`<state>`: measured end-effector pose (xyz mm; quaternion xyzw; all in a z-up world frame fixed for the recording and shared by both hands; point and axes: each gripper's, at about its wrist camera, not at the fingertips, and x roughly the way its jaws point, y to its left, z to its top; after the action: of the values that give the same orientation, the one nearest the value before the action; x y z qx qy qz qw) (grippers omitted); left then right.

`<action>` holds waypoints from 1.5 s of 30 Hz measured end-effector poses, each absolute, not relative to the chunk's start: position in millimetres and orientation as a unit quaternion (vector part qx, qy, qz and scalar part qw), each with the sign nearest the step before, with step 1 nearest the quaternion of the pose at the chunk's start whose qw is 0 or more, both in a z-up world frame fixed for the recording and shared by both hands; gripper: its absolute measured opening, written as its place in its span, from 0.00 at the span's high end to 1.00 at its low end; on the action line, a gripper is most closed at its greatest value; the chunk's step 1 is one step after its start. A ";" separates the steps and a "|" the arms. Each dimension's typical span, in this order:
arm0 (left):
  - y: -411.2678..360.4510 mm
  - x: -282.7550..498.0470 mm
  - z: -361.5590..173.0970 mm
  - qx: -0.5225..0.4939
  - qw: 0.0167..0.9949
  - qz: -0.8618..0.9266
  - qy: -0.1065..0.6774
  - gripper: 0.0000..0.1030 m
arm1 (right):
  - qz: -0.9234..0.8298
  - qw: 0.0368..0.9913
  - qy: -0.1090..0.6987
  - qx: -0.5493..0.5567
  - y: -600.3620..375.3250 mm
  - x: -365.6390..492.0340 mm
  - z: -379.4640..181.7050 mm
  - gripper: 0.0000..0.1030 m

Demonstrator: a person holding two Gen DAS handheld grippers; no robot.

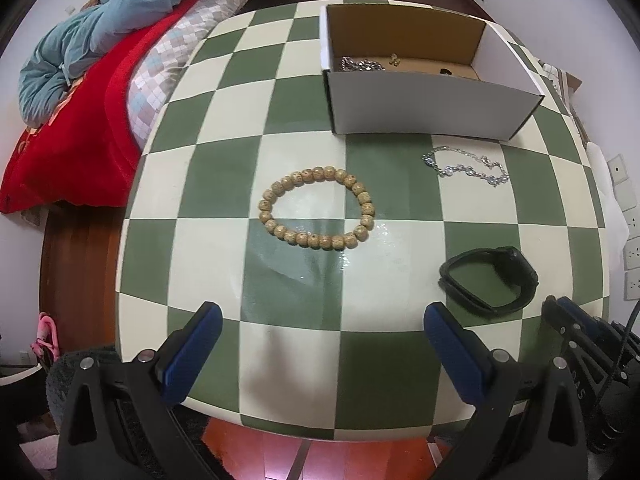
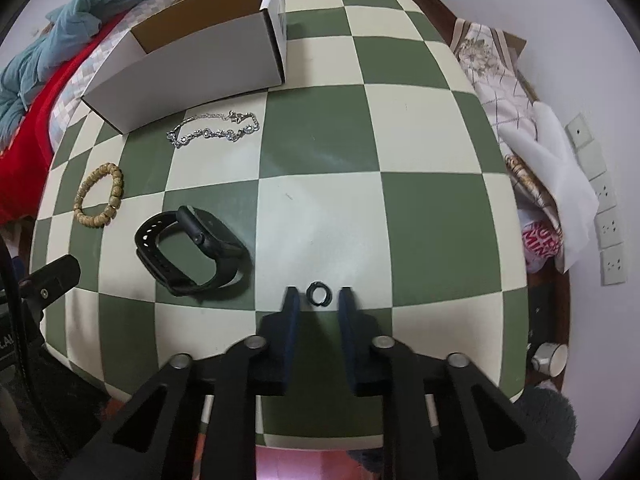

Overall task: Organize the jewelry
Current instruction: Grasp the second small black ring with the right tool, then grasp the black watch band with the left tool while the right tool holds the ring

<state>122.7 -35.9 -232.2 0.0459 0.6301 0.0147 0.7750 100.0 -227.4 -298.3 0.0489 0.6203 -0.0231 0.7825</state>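
Observation:
A small black ring (image 2: 318, 294) lies on the checked table (image 2: 420, 220) between the fingertips of my right gripper (image 2: 319, 293); the jaws stand narrow with a sliver of gap on each side, so it is open. My left gripper (image 1: 322, 312) is wide open and holds nothing, low over the table's near edge. A wooden bead bracelet (image 1: 318, 208) (image 2: 100, 196) lies ahead of it. A black watch (image 1: 490, 280) (image 2: 192, 248) sits between the two grippers. A silver chain bracelet (image 1: 466, 166) (image 2: 214, 128) lies in front of the white cardboard box (image 1: 432, 108) (image 2: 200, 60), which holds some silver pieces.
A bed with a red blanket (image 1: 80, 148) and blue cloth (image 1: 100, 28) borders the table's left side. Folded fabrics (image 2: 520, 120) and wall sockets (image 2: 608, 236) are on the right. A cup (image 2: 550, 356) stands on the floor by the table.

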 end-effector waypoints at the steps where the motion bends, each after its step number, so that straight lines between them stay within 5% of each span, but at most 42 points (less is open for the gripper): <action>1: -37.2 123.0 -232.9 0.040 0.774 0.010 0.632 0.01 | -0.022 0.784 0.619 0.049 -227.9 100.5 -298.3 0.88; 7: -46.9 126.1 -236.9 -0.020 0.762 -0.036 0.646 0.03 | -0.025 0.788 0.612 0.063 -237.1 98.6 -298.0 0.88; 12: -67.6 134.4 -249.4 -0.064 0.738 -0.082 0.667 0.27 | -0.041 0.789 0.608 0.082 -259.1 94.2 -292.7 0.88; 16: -86.9 136.1 -256.6 -0.051 0.733 -0.095 0.671 0.31 | -0.055 0.791 0.603 0.093 -276.7 90.7 -287.4 0.88; 21: -97.5 136.7 -265.8 -0.043 0.726 -0.100 0.680 0.73 | -0.060 0.792 0.600 0.100 -285.2 90.1 -284.0 0.88; 26: -98.4 137.0 -266.7 -0.035 0.736 -0.099 0.668 0.97 | -0.057 0.793 0.598 0.101 -283.4 90.4 -282.9 0.88; 37: -75.8 143.8 -230.1 -0.017 0.778 -0.100 0.621 0.97 | -0.028 0.808 0.579 0.104 -265.3 104.5 -259.5 0.88; 45: -45.5 191.0 -150.7 -0.040 0.820 -0.115 0.559 0.97 | 0.022 0.835 0.541 0.102 -239.5 148.5 -209.7 0.89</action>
<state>191.0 -45.5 -150.7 -0.0404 0.5591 -0.1147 0.8202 148.5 -239.5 -209.7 0.1023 0.5405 0.0216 0.8348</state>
